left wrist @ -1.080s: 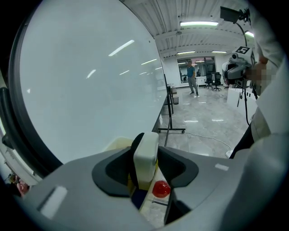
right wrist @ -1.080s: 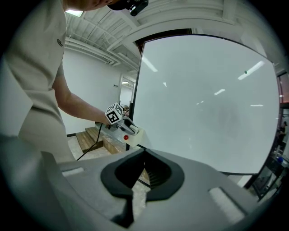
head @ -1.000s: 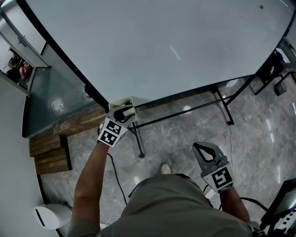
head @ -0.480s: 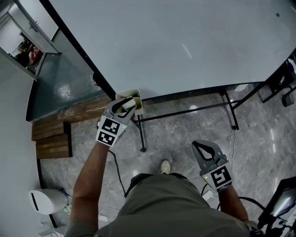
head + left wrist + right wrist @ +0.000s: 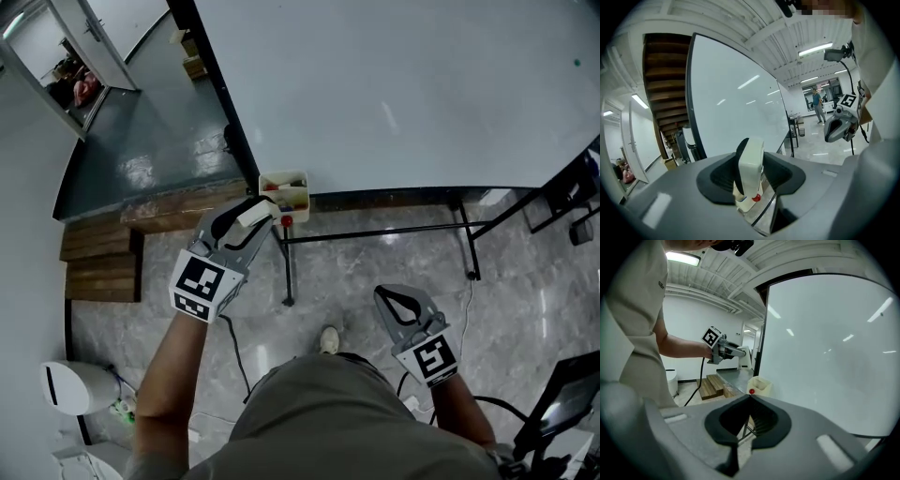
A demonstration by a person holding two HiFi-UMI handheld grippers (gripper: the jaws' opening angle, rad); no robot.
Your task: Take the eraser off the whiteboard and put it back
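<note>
The grey right gripper (image 5: 750,398) has its black-padded jaws shut tip to tip. Beyond them stands a large black-framed whiteboard (image 5: 834,357), with a cream plastic tray (image 5: 761,383) and a small red ball (image 5: 752,391) at its lower corner. A person's bare forearm (image 5: 679,345) holds the left gripper (image 5: 740,352) roughly level. Brown wooden steps (image 5: 710,386) lie behind.

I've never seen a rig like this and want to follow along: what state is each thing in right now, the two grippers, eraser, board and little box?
left gripper: shut on the eraser.
eraser: clamped between the jaws, clear of the whiteboard.
right gripper: shut, empty.
whiteboard: upright on its stand, nearly blank.
box: at the board's lower corner, open-topped, small items inside.
</note>
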